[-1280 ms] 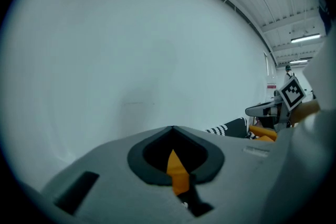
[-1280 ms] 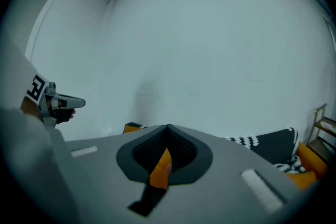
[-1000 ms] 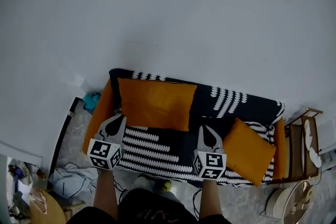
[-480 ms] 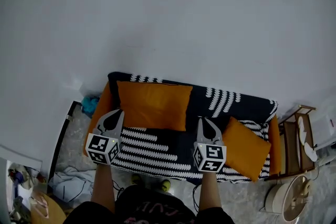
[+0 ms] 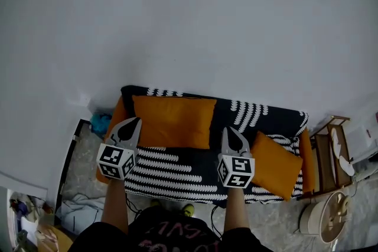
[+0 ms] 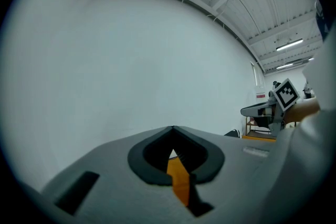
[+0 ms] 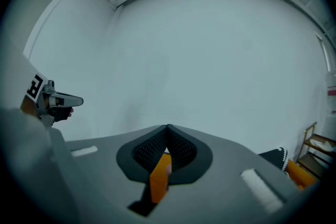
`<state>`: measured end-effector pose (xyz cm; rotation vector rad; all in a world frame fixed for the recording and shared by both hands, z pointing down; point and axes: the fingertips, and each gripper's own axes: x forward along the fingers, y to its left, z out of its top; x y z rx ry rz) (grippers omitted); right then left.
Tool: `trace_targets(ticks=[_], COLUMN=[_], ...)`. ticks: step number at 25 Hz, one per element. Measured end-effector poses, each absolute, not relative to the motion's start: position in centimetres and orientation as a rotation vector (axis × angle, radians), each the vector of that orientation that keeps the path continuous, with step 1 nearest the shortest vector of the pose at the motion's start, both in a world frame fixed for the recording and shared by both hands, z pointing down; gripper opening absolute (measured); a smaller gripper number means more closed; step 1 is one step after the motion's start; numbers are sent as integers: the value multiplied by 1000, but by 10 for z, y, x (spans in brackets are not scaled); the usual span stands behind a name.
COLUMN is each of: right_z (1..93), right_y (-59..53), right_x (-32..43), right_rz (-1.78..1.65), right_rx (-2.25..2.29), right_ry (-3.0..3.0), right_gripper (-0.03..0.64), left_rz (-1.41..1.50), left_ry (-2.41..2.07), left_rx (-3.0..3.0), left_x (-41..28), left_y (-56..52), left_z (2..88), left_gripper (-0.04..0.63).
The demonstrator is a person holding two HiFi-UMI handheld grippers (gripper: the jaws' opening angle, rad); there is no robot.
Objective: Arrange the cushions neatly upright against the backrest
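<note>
A sofa [image 5: 195, 174] with a black-and-white patterned cover stands against the white wall. One large orange cushion [image 5: 174, 121] leans upright on its backrest at the left. A second orange cushion [image 5: 277, 165] lies tilted on the seat at the right end. My left gripper [image 5: 134, 121] hovers shut and empty in front of the upright cushion's left edge. My right gripper [image 5: 231, 130] is shut and empty between the two cushions. In the left gripper view the jaws [image 6: 173, 128] meet at the tip; in the right gripper view the jaws [image 7: 168, 127] meet too. Both face the bare wall.
Orange sofa arms flank the seat, left [image 5: 118, 116] and right [image 5: 307, 153]. A wooden rack [image 5: 331, 147] stands right of the sofa, a round white appliance [image 5: 331, 224] below it. A blue object [image 5: 101, 123] and floor clutter [image 5: 71, 209] lie at the left.
Both grippers have risen, still shut and side by side. The sofa now sits a little lower and smaller behind them; the cushions have not moved.
</note>
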<state>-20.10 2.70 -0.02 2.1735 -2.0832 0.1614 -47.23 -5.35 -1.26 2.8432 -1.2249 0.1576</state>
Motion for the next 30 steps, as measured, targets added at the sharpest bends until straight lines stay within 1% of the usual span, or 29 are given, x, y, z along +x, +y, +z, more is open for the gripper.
trace_targets(ticks=[6,11,15,20,30], right_z=[-3,1,8,20,39], right_y=[33,61,102,185,355], right_x=[-204,-183,-153,-112,-13], right_rz=[153,176,222,299,366], right_rx=[2216,2312,2412,2549,2795], right_ry=[-2023,-1888,-1721,-1476,-1128], right_gripper=[11,12,12,12,12], left_rz=[145,143,153,183,260], left_ry=[-1144,-977,-757,-455,9], left_rx=[2877,2933,2982,3017,3093], left_x=[-469,-436,-384,-307,-144], left_y=[-59,-60,-51,-16,111], left_z=[-13,-8,-1,14,28], left_gripper=[2,2,2,3,3])
